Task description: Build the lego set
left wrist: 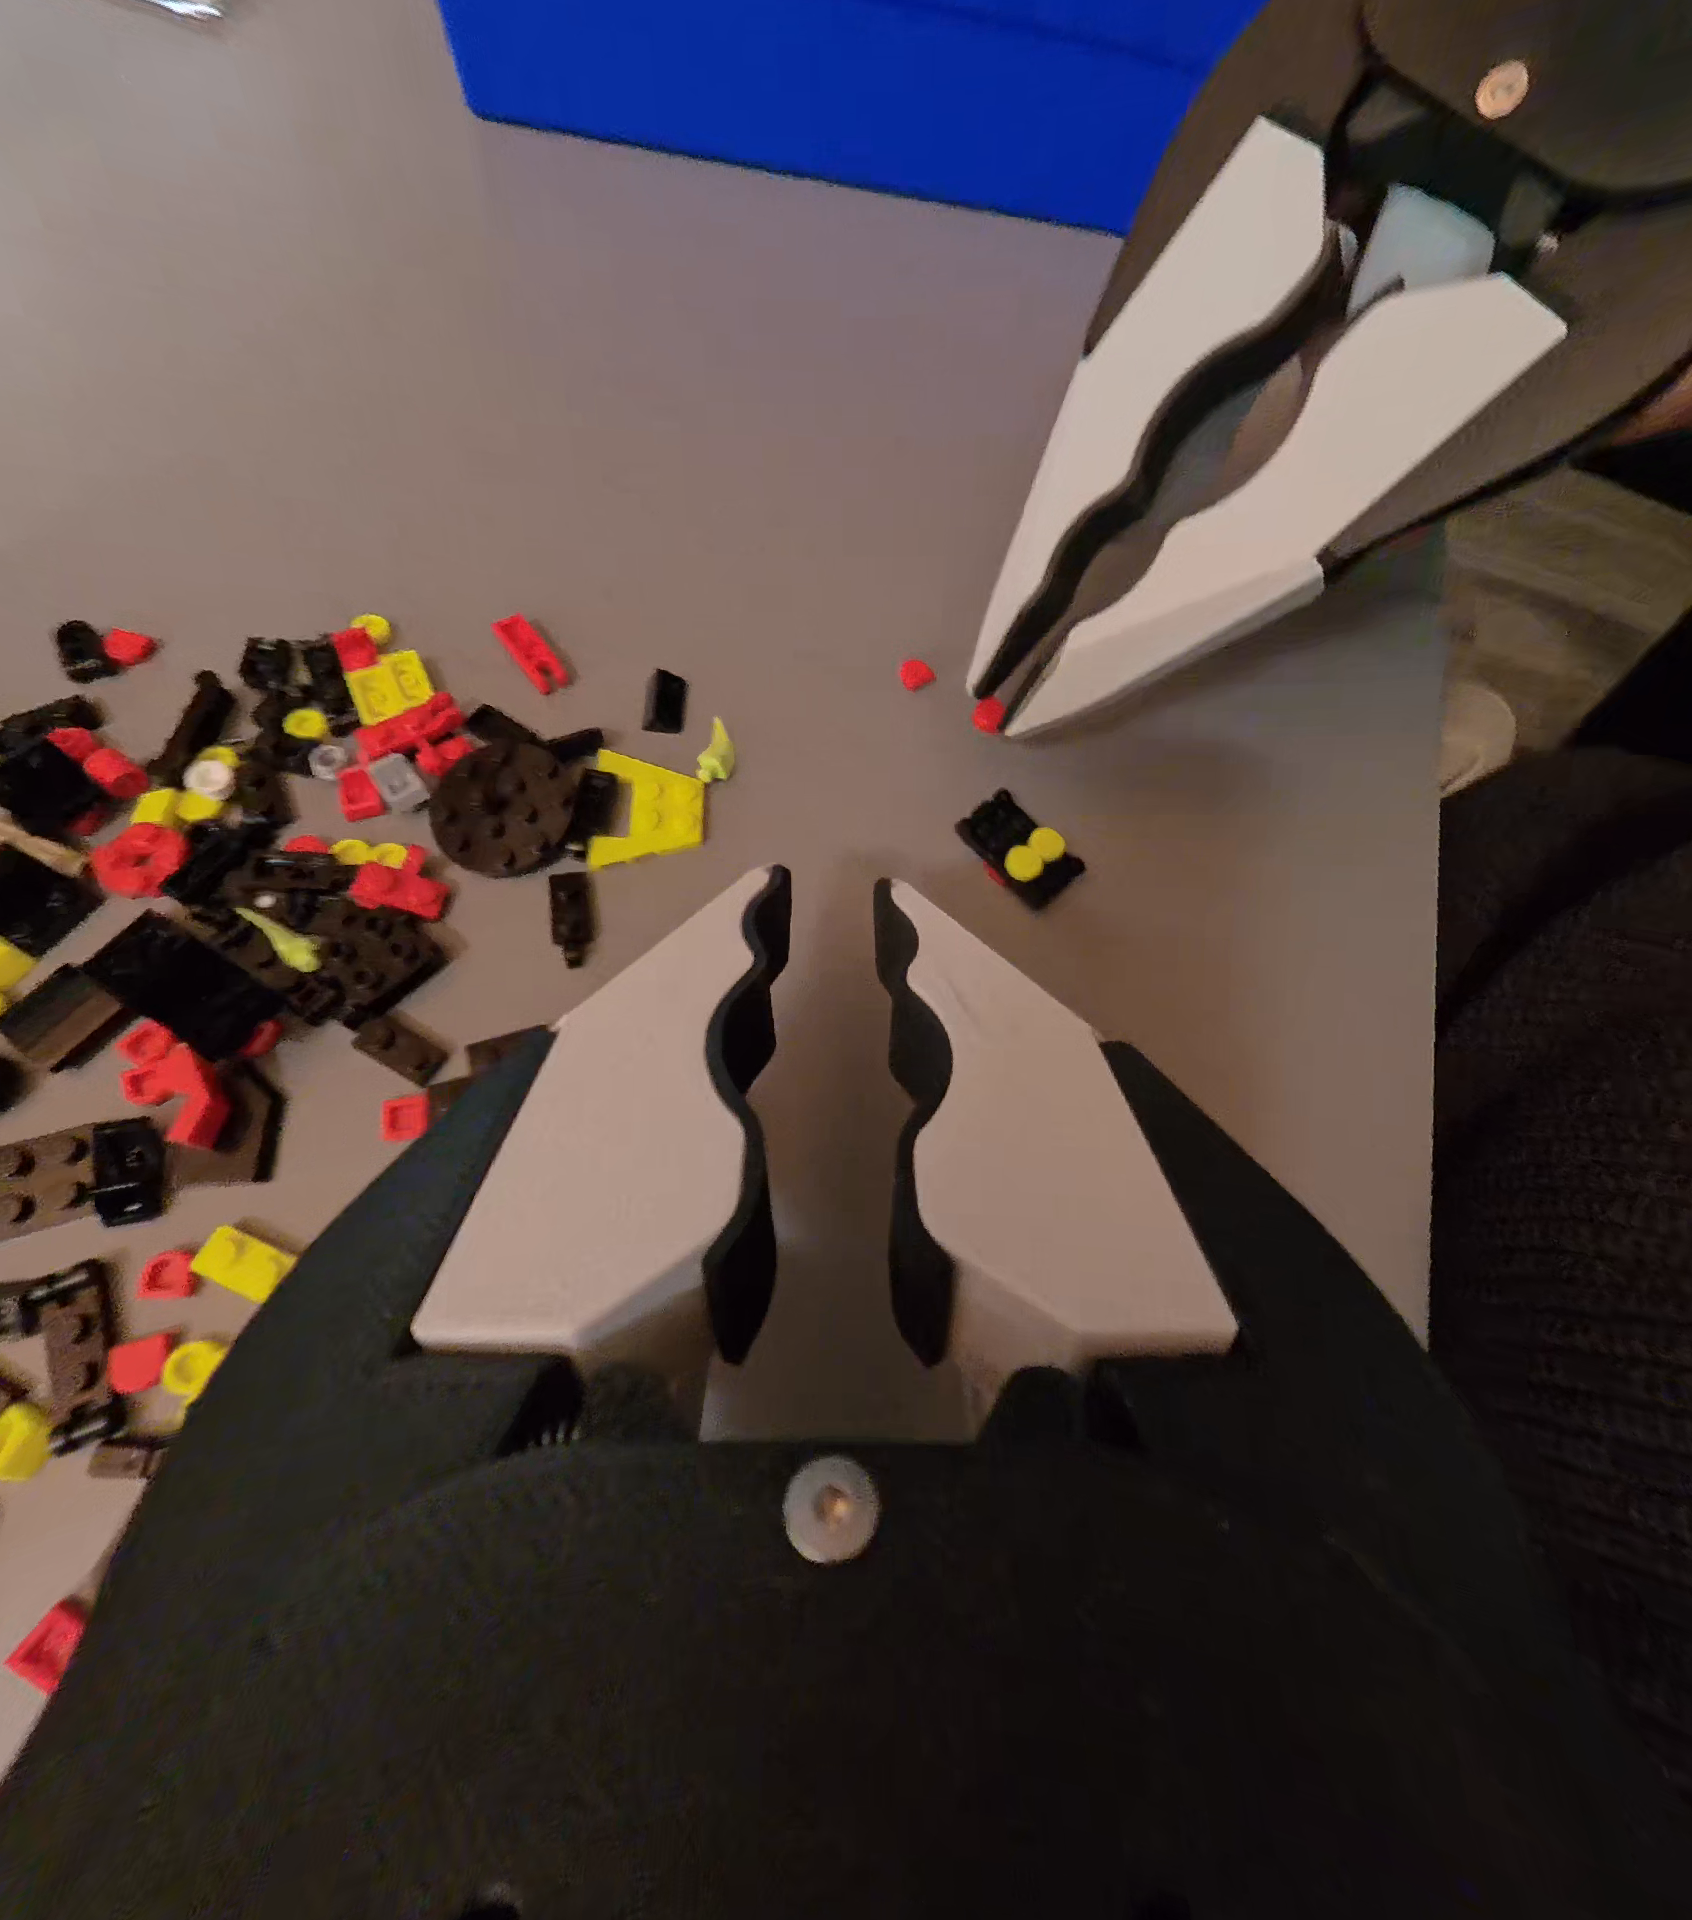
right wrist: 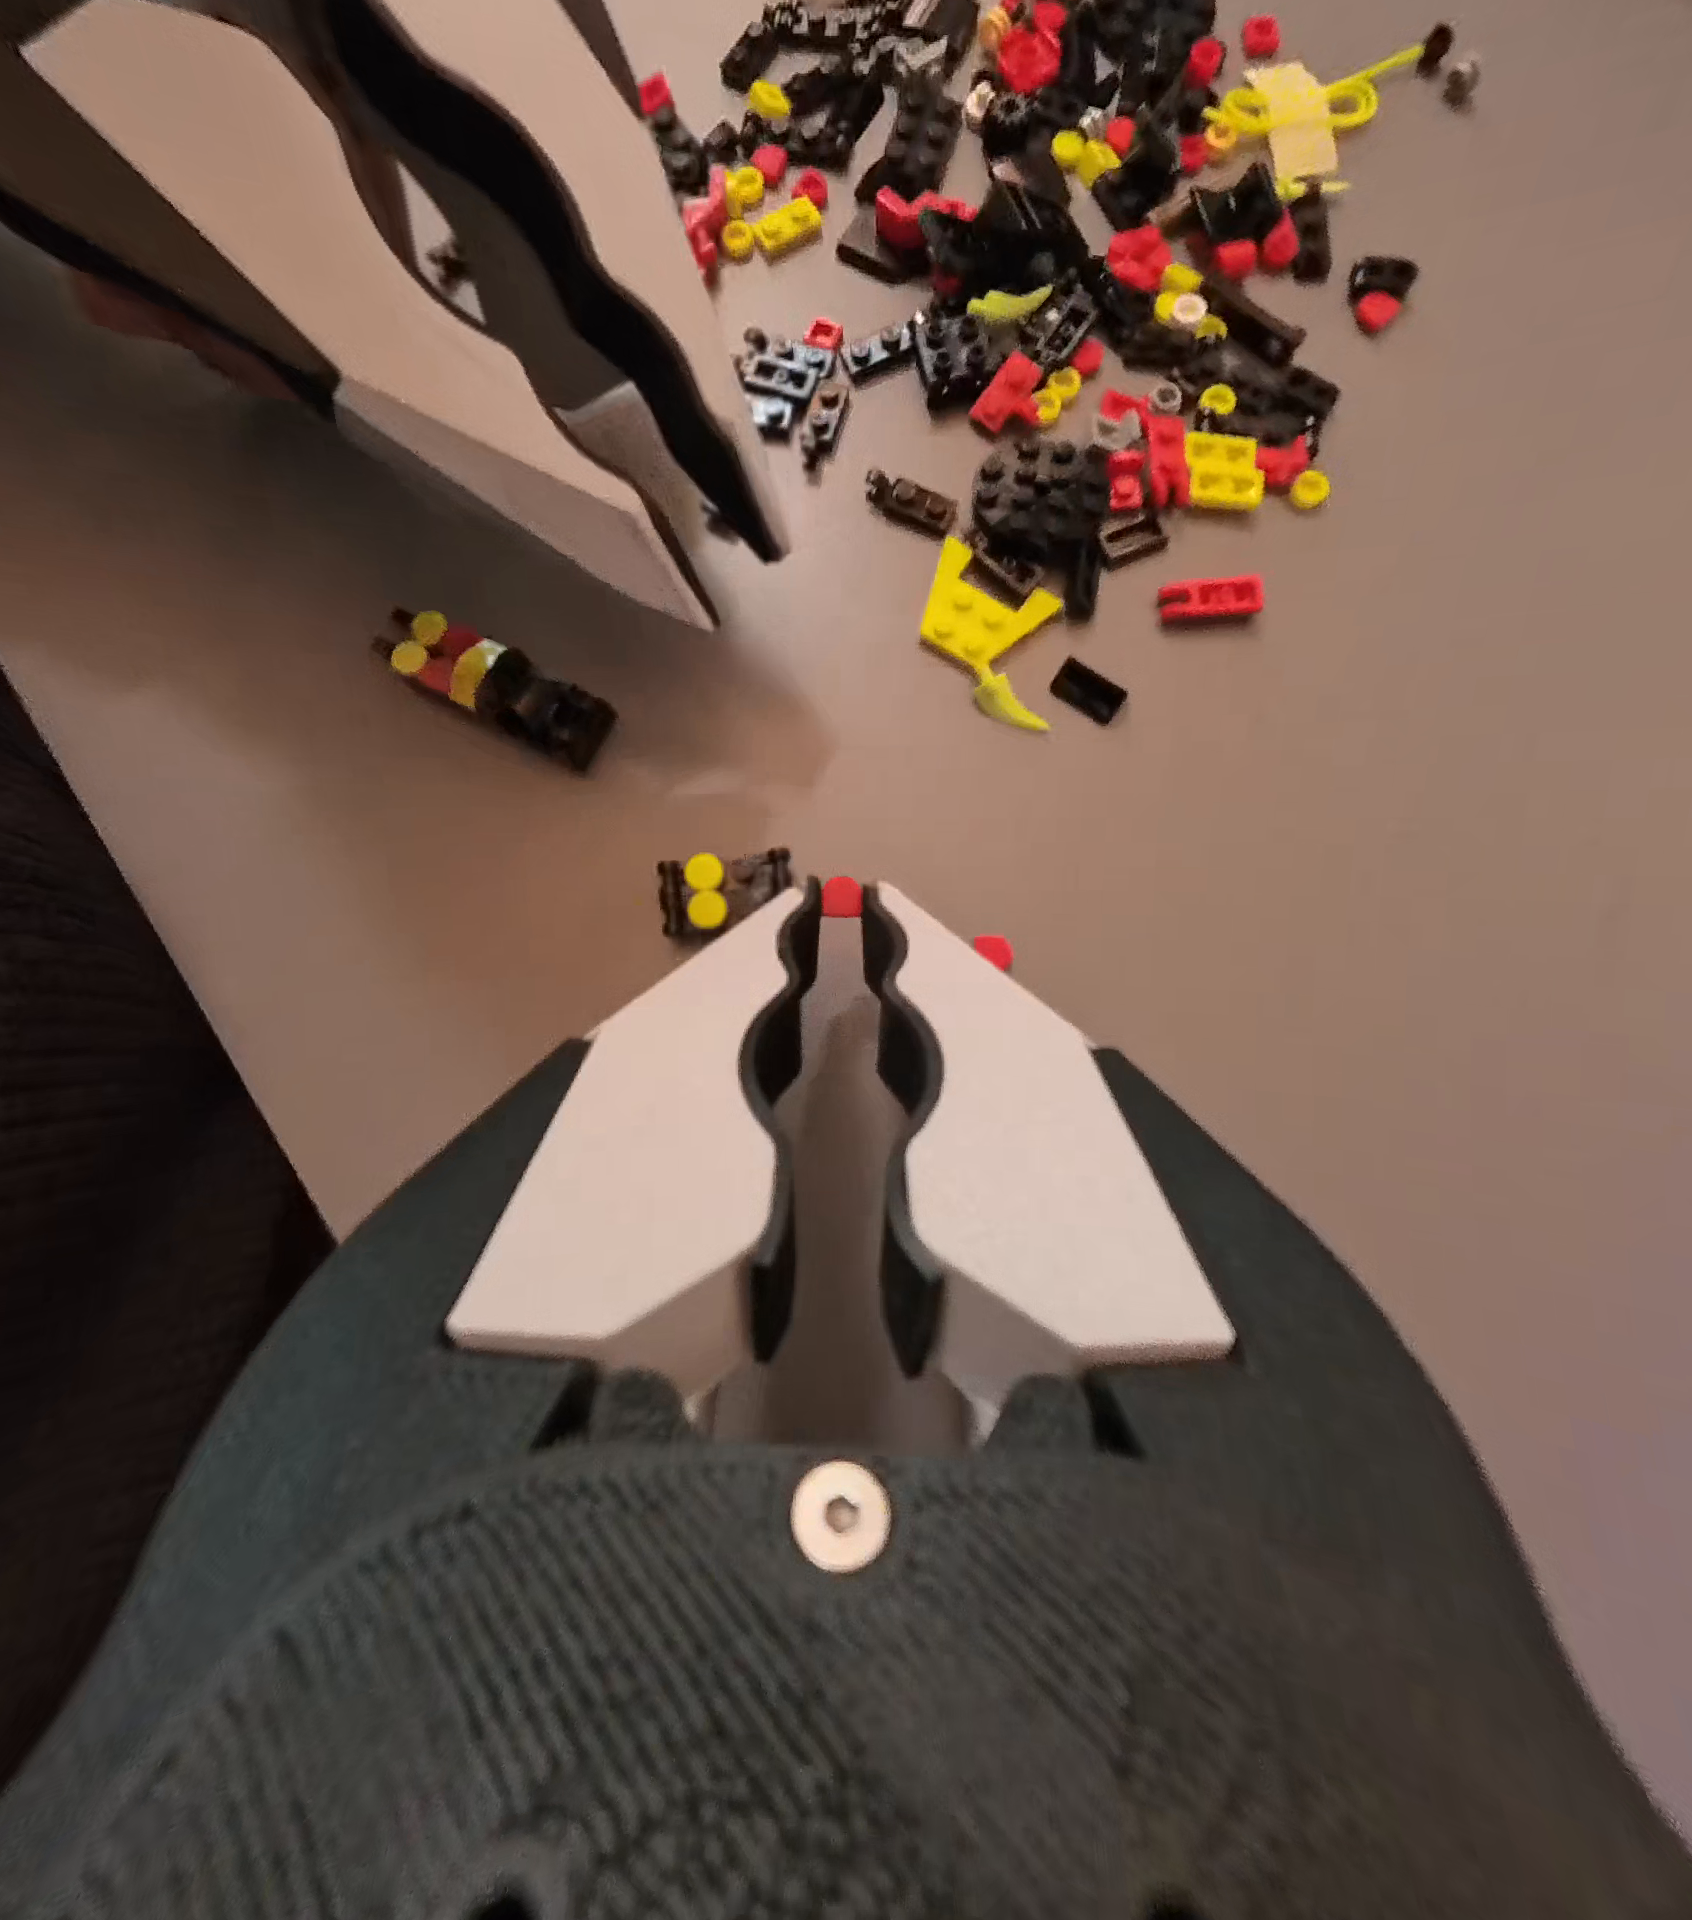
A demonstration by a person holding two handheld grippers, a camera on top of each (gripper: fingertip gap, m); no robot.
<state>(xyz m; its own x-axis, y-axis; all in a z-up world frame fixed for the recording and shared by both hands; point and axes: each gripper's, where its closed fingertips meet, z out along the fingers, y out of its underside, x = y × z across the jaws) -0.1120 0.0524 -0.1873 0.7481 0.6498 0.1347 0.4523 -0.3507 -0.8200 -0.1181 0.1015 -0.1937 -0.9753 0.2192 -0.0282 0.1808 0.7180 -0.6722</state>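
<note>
The right gripper (right wrist: 842,896) was closed to a narrow gap on a small red round piece (right wrist: 842,898), pinched only at the extreme tips, low over the grey bench (right wrist: 1444,1039). Risk, as a judgement: with so little of the piece between the tips, a slight twist or a loss of squeeze could flick it out, and a round part would likely roll across the bench. A second small red piece (right wrist: 994,952) lay just beside the right fingertip and could be knocked away by the same motion. Just left of the tips sat a small black sub-assembly (right wrist: 722,894) carrying two yellow round studs, apparently the start of the build; pressing a part onto it without support could make it slide. The left gripper (left wrist: 831,883) was open and empty, hovering above bare bench near that sub-assembly (left wrist: 1021,847). In the right wrist view a further black, red and yellow cluster (right wrist: 494,686) showed beyond; it is blurred, and its true form cannot be told. Farther off, the loose parts pile (left wrist: 198,935) spread over the bench: mostly black plates, with red and yellow pieces, a dark round plate (left wrist: 504,805), a yellow wedge plate (left wrist: 655,810) and lime-green spikes. A blue box (left wrist: 821,83) stood at the far edge
</note>
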